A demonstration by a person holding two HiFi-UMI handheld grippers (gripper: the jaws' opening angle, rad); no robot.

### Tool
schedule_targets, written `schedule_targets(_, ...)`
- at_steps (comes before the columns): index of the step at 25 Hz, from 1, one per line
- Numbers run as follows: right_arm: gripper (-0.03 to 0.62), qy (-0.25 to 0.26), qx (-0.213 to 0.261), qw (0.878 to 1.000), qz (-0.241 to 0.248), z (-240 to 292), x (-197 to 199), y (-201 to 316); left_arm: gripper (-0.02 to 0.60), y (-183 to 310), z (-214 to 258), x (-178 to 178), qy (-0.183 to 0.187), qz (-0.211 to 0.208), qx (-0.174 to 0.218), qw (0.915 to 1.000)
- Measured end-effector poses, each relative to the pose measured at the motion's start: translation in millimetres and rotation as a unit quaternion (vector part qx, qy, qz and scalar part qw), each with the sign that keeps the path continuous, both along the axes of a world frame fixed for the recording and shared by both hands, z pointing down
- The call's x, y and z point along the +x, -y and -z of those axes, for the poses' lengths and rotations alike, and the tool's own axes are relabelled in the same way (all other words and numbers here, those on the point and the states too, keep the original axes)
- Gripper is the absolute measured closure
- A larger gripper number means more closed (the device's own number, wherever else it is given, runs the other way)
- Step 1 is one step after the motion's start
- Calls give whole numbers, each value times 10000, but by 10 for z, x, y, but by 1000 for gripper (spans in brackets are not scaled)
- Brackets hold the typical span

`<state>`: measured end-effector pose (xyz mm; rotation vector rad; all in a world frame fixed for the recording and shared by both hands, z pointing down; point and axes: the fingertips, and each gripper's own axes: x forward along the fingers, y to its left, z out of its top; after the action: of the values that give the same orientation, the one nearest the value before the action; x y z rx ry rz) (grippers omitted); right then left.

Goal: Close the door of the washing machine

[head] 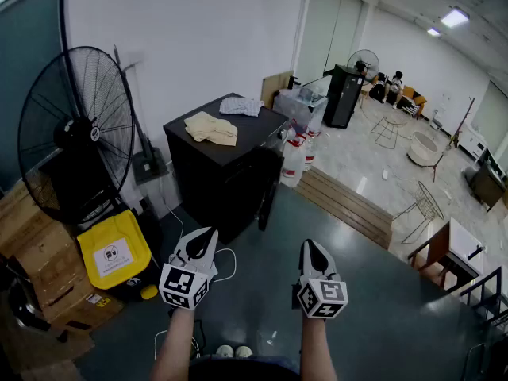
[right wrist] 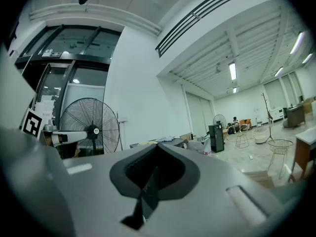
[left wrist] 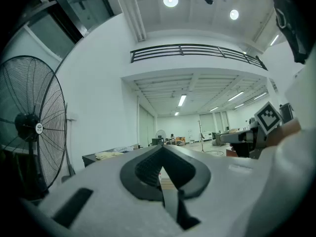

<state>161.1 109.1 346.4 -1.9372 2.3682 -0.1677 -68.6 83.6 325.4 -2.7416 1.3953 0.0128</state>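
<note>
**Both grippers shut and empty, well short of the washing machine**

Grey floor (head: 357, 292) filled the lower half of the head view. White wall (head: 198, 30) ran across 11 to 12 o'clock. A black pedestal fan (head: 75, 133) stood at 9 o'clock against that wall.

The black, box-shaped washing machine (head: 218, 169) sat just above centre, at 12 o'clock from the hands and well apart from both tools. A dark door panel (head: 268, 189) at its right front corner seemed to stand out from the body. How far open it was couldn't be told.

A wooden step (head: 345, 203) lay at 3 o'clock of the machine. A yellow bin (head: 115, 252) sat at 8 o'clock below the fan, beside cardboard boxes (head: 36, 252).

Left gripper (head: 208, 233) and right gripper (head: 309, 245) were at 6 o'clock, side by side but not touching, both pointed toward the machine. The left jaws met tip to tip with nothing between them. The right jaws were fully closed too, and empty.

A cream cloth (head: 211, 128) and a smaller patterned cloth (head: 240, 105) lay on the machine's top. White bottles (head: 295, 161) with red caps stood on the floor just right of the machine.
</note>
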Motion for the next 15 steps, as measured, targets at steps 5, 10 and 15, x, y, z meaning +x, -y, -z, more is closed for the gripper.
schedule_targets(5, 584, 28, -1, 10000, -12, 6, 24, 2, 581, -1, -7, 38, 5, -29, -14, 10000)
schedule_targets(10, 585, 50, 12, 10000, 2, 20, 23, -7, 581, -3, -24, 35, 9, -19, -40, 10000)
schedule_targets(15, 585, 59, 17, 10000, 12, 15, 38, 2, 581, 1, -46, 55, 9, -17, -57, 10000)
